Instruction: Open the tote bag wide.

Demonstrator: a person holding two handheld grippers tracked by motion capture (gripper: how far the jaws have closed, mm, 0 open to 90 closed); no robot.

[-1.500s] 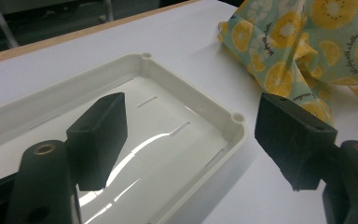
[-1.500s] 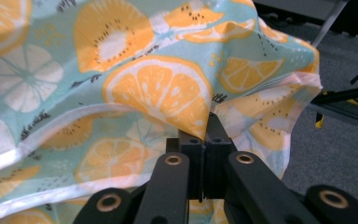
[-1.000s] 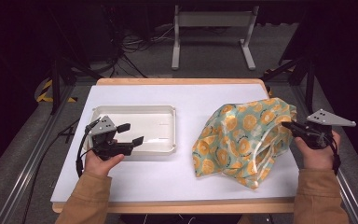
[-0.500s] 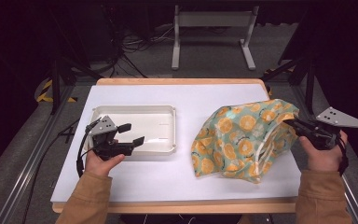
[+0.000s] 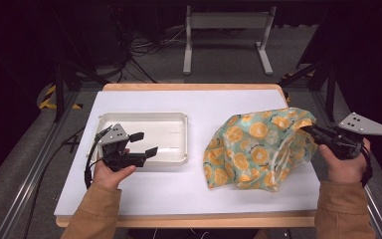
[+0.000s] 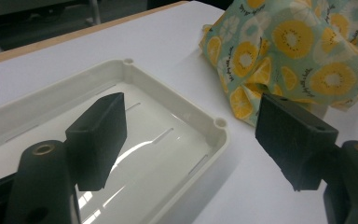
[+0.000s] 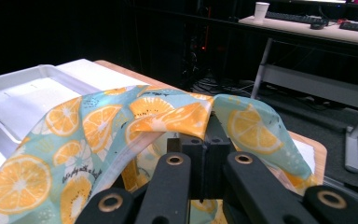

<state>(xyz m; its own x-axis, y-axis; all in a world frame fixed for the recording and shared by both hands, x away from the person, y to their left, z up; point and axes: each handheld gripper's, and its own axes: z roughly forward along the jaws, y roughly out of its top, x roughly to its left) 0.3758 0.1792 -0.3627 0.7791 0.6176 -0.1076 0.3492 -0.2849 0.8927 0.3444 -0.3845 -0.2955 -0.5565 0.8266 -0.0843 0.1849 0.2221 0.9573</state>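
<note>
Cloth: the orange-slice print cloth (image 5: pixel 256 149) sits at the right of the high view, bunched up, its lower folds resting on the white desk (image 5: pixel 204 104) and its upper right corner lifted off it.
Right tool: the right tool (image 5: pixel 314 132) is clamped together on that lifted corner, at the far right edge of the frame; in the right gripper view the fabric drapes over the closed jaws.
Left tool: the left tool (image 5: pixel 144 144) is apart, nothing between the jaws, hovering over the near left part of the white tray (image 5: pixel 179 119) at centre left.
Key relation: cloth lies to the right of the left tool, past the tray's right rim, well apart. The right hand is already on it, so the left is the one with ground to cover.
Cloth axis: honestly can't call a long axis, it's a crumpled heap, roughly running from lower left up to the pinched corner.
Edges: the pinched corner is right at the desk's right edge, and the lower folds come near the front edge.
Open room: bare desk between tray and cloth, plus a wide strip at the top of the desk, so I'd guess there's plenty of space to spread it leftward.
</note>
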